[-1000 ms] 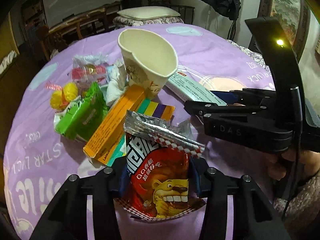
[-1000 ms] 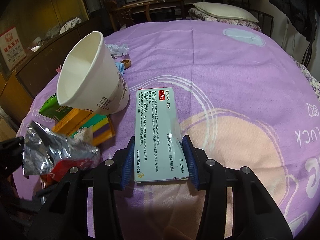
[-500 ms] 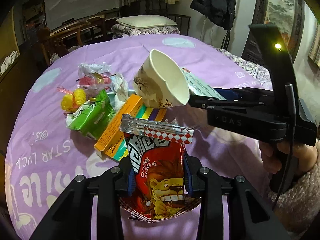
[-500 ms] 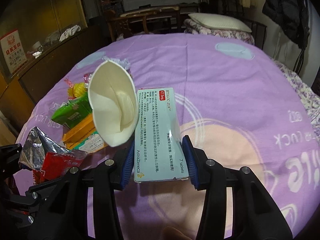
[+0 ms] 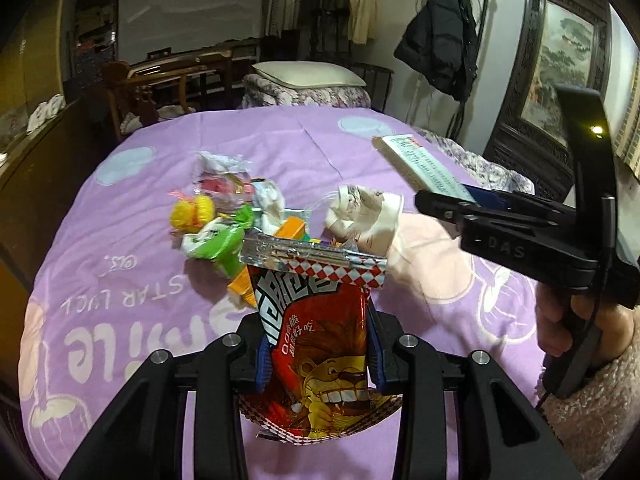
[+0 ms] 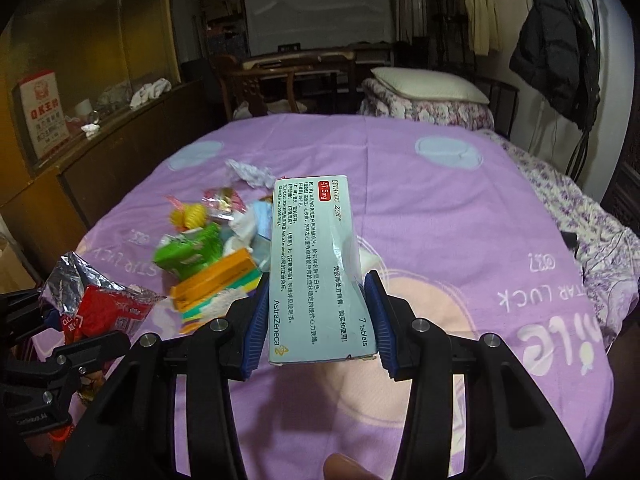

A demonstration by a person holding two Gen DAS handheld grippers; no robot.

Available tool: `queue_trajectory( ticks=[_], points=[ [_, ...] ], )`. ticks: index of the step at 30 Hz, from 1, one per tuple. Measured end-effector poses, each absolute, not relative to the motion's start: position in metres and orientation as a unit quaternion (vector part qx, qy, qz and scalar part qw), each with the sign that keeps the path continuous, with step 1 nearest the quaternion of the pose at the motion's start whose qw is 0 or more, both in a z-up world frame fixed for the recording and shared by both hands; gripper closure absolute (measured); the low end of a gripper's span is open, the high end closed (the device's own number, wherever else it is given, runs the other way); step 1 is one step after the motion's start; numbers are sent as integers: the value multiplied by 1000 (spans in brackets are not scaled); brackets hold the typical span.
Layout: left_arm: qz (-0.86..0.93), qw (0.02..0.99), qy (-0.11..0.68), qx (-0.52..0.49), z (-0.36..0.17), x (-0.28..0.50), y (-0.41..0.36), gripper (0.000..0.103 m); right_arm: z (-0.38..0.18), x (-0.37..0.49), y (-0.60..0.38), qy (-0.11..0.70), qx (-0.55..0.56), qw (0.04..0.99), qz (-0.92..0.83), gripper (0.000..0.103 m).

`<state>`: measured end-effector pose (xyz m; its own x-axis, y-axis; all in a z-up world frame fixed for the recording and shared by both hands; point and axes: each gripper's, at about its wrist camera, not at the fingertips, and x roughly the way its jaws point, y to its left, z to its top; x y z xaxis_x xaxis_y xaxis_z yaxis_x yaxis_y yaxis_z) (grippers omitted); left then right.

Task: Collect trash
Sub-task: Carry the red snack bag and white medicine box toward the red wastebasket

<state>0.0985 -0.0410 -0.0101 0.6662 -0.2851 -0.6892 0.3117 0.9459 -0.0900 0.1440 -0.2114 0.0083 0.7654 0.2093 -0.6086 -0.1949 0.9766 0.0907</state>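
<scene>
Black jacket (image 5: 440, 36) hanging, pillow (image 5: 308, 74), framed painting (image 5: 568, 68) behind purple bedspread (image 6: 460, 208).

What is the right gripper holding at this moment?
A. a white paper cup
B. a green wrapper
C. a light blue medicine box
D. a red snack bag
C: the right gripper has its blue pads pressed on both long sides of the light blue medicine box, lifted off the purple cover; the red snack bag is in the left gripper.
</scene>
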Motion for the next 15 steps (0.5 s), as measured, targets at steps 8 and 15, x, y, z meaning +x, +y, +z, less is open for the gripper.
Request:
queue_trajectory(
  ticks=[8, 15],
  points=[
    [-68, 923, 378, 10, 4, 66, 0, 66, 36, 111, -168, 302, 0, 938, 168, 57],
    [25, 929, 367, -29, 16, 23, 64, 66, 49, 88, -96, 294, -27, 915, 276, 57]
  ],
)
